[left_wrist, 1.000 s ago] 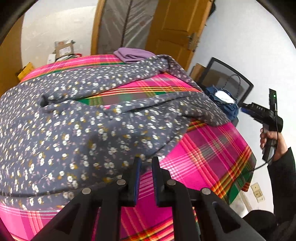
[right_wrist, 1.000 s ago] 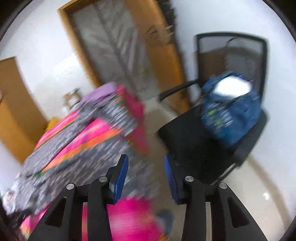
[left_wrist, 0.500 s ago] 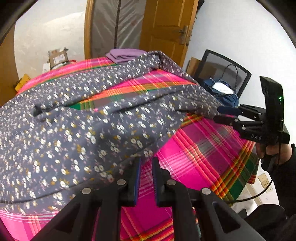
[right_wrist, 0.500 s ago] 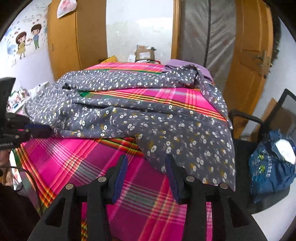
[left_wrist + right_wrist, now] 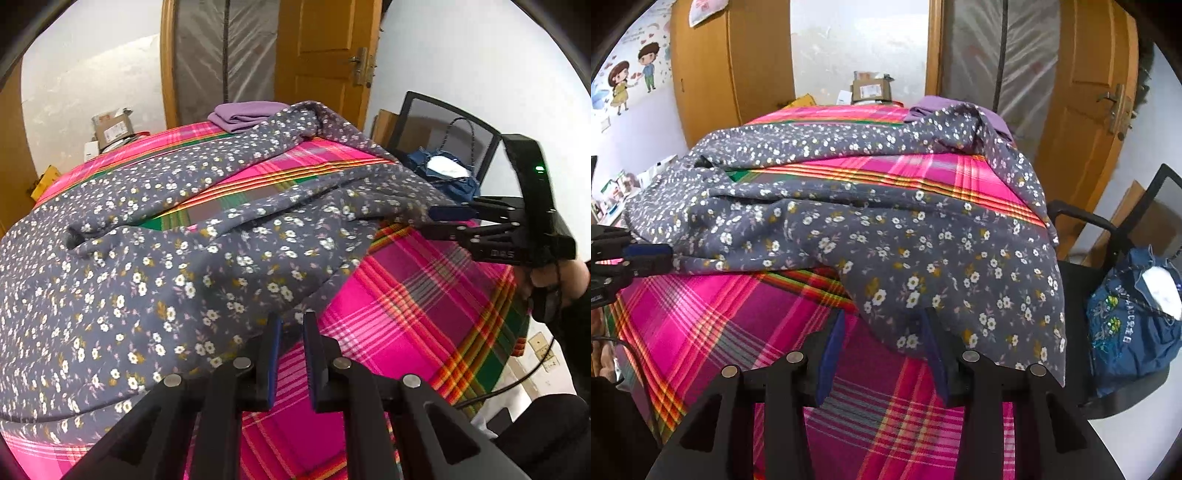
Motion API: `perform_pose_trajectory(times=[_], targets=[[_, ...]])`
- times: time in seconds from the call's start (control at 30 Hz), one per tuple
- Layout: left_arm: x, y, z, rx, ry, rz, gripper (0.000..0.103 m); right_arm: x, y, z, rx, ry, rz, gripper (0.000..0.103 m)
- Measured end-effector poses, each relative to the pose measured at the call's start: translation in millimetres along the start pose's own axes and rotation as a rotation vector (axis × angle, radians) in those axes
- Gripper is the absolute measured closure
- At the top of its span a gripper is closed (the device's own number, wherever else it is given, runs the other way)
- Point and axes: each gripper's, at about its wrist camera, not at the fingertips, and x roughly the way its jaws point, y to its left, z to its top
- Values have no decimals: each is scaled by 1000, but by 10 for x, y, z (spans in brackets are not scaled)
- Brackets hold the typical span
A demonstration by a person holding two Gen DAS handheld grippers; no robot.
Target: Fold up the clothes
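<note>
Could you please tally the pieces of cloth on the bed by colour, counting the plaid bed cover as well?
Grey floral: 1, the garment spread across the bed.
Purple: 1, the folded cloth at the far end.
Pink plaid: 1, the bed cover.
Total: 3

— What do we see around us?
— We have white walls, an orange wooden door (image 5: 1086, 85) and a plastic-covered doorway (image 5: 225, 55).
— Any furniture?
— We spot a black mesh chair (image 5: 447, 129) carrying a blue bag (image 5: 1134, 317), and cartoon stickers (image 5: 628, 81) on one wall.
</note>
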Motion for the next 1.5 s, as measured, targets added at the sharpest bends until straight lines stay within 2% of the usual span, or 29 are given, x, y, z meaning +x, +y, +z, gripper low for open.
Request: perform_pose_trajectory(times=[0.1, 0.13, 0.17, 0.23, 0.4, 0.5, 0.6, 0.77, 0.9, 1.0, 1.1, 1.17, 1.2, 1.33, 1.5], targets=[[35, -6, 5, 10, 4, -2, 91, 11, 2, 11, -2, -1, -1, 60], [57, -10, 5, 17, 9, -3, 90, 15, 1, 13, -1, -1, -4, 63], [95, -23, -1, 31, 22, -1, 89, 17, -2, 15, 0, -2, -6, 68], [129, -67, -19, 69, 19, 8, 85, 14, -17, 22, 3, -8, -10, 88], [150, -112, -23, 106, 3, 30, 82, -8, -43, 33, 16, -19, -2, 93], [146, -65, -8, 91, -9, 31, 101, -47, -62, 53, 25, -34, 1, 94], [75, -39, 0, 80, -26, 12, 101, -126, -106, 88, 39, -59, 5, 95], [-144, -73, -5, 80, -69, -37, 101, -394, -212, 158, 65, -119, -4, 95], [-345, -20, -38, 45, -90, -116, 101, -617, -285, 143, 79, -146, -17, 95], [-408, 23, -76, 32, -92, -156, 101, -681, -348, 55, 96, -128, -27, 95], [-384, 52, -105, 19, -83, -164, 101, -634, -341, -68, 88, -81, -23, 94], [-364, 76, -106, -3, -80, -166, 101, -594, -300, -133, 65, -61, -29, 77], [-357, 88, -99, -14, -79, -167, 101, -574, -270, -157, 47, -57, -36, 63], [-405, 101, -29, -25, -102, -169, 101, -428, -108, -156, -83, -62, -84, 61], [-500, 167, 23, -57, -132, -174, 101, -134, -112, -102, -134, -26, -117, 61]])
